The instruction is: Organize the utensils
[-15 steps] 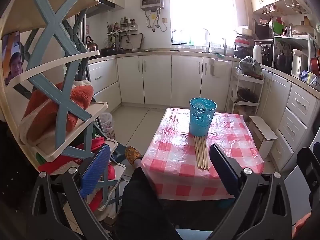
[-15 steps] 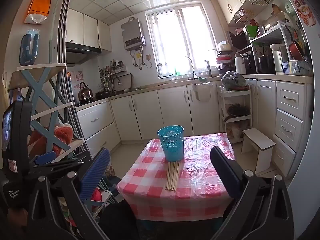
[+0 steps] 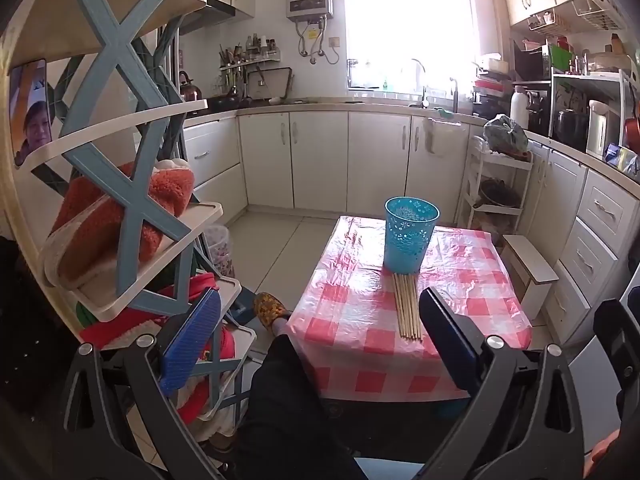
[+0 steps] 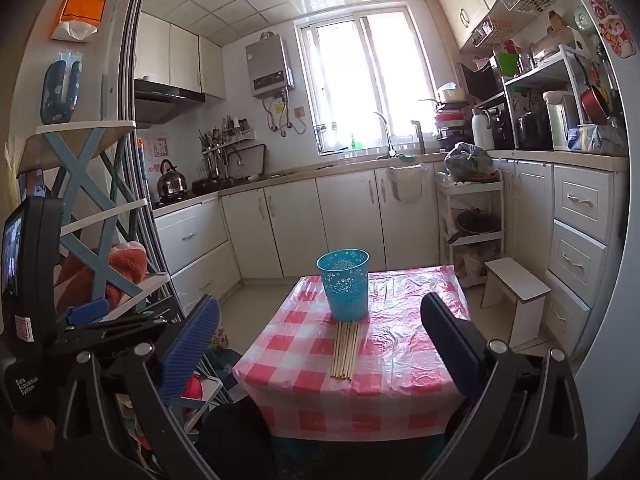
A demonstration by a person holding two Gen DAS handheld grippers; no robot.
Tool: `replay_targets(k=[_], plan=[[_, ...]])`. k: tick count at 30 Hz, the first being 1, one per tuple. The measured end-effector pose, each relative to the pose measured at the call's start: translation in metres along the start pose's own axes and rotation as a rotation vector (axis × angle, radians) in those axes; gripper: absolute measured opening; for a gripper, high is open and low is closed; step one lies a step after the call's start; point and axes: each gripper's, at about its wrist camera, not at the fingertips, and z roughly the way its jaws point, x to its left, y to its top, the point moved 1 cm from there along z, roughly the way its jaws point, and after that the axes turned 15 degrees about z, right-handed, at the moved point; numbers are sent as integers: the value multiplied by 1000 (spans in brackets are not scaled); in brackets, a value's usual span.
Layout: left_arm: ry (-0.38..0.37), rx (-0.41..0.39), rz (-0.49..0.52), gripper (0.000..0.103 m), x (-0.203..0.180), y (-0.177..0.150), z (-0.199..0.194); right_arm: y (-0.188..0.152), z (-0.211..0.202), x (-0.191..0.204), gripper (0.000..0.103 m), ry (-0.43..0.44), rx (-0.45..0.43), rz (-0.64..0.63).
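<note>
Both tools are up and empty: the left gripper (image 3: 320,344) has its blue ribbed pad and dark pad spread wide with nothing between them, and the right gripper (image 4: 320,344) shows the same wide, bare gap.

Just beyond the left tool's fingertips, a dark trouser leg (image 3: 288,392) and a patterned slipper (image 3: 270,308) sit ahead and slightly left. Ahead of both tools lies the bundle of thin pale wooden chopsticks (image 4: 346,350), flat on the low table with its red-and-white checked plastic cloth (image 4: 400,364), near ends pointing back toward the tools. At their far ends stands the turquoise perforated plastic cup (image 4: 344,286), upright; whether the sticks touch its base I cannot tell.

Risks from here, as I judge it: the sticks are thin and lie flat on glossy plastic, so a pinch may skid them apart or snag and drag the cloth. A grab at one end would let the bundle fan out and droop. The cup looks light and tall; a stick nudging its rim could tip it.

Hard to read: how many sticks there are, the cup's inside, and the table's legs under the cloth. Left of both tools, the blue-and-cream shelf rack (image 3: 120,140) blocks that side of the room, and the window glare beyond washes out the sink area.
</note>
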Motion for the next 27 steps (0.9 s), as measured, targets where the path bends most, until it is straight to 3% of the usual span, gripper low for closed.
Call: replay_targets(k=[27], plan=[[-2,-10,-12,95,2,-3,-7,-6,-3,7,97,5,-5,-20]])
